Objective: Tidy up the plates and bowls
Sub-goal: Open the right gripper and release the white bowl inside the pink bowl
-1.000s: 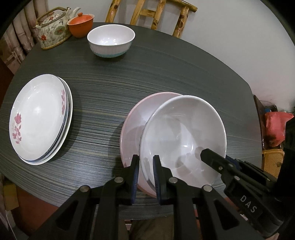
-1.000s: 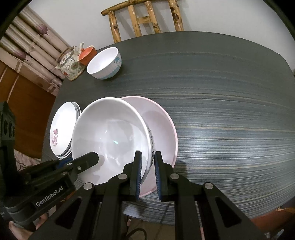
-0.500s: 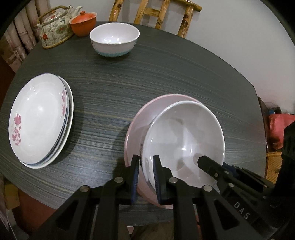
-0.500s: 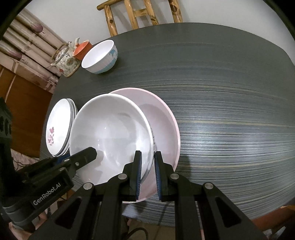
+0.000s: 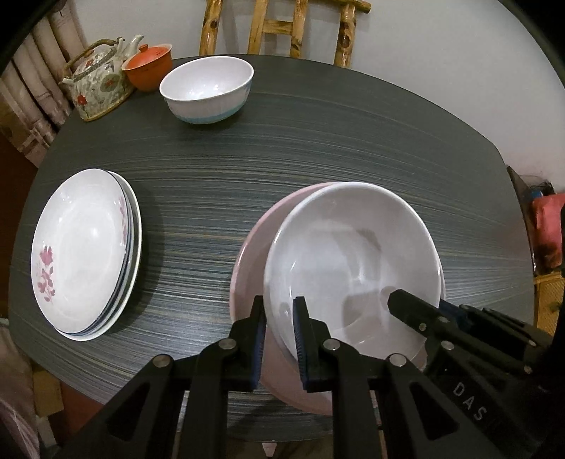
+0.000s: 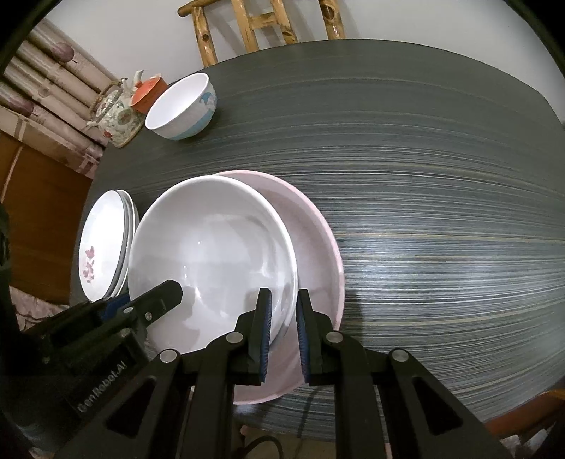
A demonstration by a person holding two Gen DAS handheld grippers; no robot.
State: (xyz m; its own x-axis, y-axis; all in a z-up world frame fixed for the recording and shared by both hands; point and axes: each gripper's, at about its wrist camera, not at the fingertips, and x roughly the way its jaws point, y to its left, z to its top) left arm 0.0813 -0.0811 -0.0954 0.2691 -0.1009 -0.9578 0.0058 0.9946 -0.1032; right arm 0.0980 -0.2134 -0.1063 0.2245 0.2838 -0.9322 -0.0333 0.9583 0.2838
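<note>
Dark counter point(image 5: 317, 148): both claws, left claw point(image 5: 279, 319) and right claw point(image 6: 282, 312), clamp white bowl point(image 5: 353, 254) inside pink bowl point(image 5: 254, 247); plate stack point(image 5: 84, 254) left, small bowl point(image 5: 208, 88) far.

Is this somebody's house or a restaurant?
Probably a home dining room: a dark table set with a flowered teapot, a bamboo chair against the wall, and curtains to one side.
</note>
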